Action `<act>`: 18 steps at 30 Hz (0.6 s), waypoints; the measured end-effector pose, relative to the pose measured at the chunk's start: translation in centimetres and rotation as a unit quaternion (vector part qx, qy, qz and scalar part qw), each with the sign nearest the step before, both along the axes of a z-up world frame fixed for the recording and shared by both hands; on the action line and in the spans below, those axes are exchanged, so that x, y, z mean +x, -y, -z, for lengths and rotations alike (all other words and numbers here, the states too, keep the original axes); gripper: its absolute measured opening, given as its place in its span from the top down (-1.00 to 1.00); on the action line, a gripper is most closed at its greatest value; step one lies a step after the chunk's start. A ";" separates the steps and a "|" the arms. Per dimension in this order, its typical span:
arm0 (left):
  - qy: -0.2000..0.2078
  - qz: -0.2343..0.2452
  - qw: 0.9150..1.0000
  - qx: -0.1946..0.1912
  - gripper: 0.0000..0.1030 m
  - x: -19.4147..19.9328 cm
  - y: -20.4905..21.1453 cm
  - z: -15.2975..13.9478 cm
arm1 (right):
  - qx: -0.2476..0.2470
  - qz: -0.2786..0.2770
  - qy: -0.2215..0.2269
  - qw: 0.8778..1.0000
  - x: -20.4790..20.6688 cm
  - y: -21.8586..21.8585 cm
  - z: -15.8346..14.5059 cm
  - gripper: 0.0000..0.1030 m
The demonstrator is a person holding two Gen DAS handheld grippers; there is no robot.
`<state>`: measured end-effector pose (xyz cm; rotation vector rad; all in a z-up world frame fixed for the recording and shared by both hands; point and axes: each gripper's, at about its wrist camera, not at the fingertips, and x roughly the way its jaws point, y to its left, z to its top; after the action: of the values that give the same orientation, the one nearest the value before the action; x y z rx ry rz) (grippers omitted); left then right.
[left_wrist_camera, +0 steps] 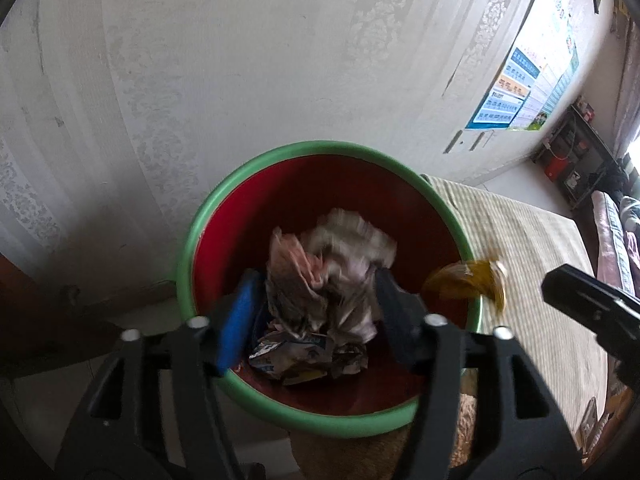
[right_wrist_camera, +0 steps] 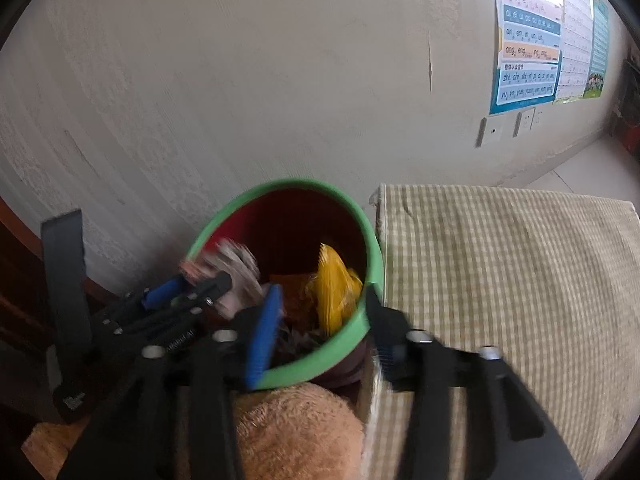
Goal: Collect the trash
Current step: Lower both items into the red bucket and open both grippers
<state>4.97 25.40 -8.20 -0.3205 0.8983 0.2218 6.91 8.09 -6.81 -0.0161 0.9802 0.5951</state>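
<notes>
Trash: a wad of crumpled paper (left_wrist_camera: 332,268), creased, pale with pinkish patches and blurred, is sitting between the pads of the left hand-held gripper (left_wrist_camera: 316,312) over the mouth of the bin.
Left hand-held gripper: its jaws are standing partly apart, the ribbed blue pad (left_wrist_camera: 236,320) and the dark pad each touching a side of the wad.
Bin (left_wrist_camera: 192,240): round, smooth plastic, red inside with a thick green rim, is standing against the wall just beside the tabletop; flattened printed wrappers (left_wrist_camera: 296,354) are lying in its bottom.
Yellow wrapper (right_wrist_camera: 336,292): thin, glossy and crinkled film is sitting inside the bin by its right wall.
Right hand-held gripper (right_wrist_camera: 320,328): its jaws are spread wide and gripping nothing, straddling the bin's near rim.
Plush thing (right_wrist_camera: 296,432): tan and fuzzy, is lying below the bin.
Tabletop (right_wrist_camera: 500,280): is wearing a woven cloth in a green-and-cream check.
Wall (left_wrist_camera: 200,60): is showing pale embossed damask paper.
Poster (right_wrist_camera: 528,48): a flat blue chart is hanging far right.
</notes>
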 end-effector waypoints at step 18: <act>0.157 0.109 0.980 0.050 -0.89 -0.9 12.3 -8.1 | 0.013 0.189 0.138 0.972 -3.6 19.7 -7.4 -0.86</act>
<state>4.08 13.13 -0.06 -0.1547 0.6010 0.0116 3.27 -11.62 0.61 0.1074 0.6795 0.2447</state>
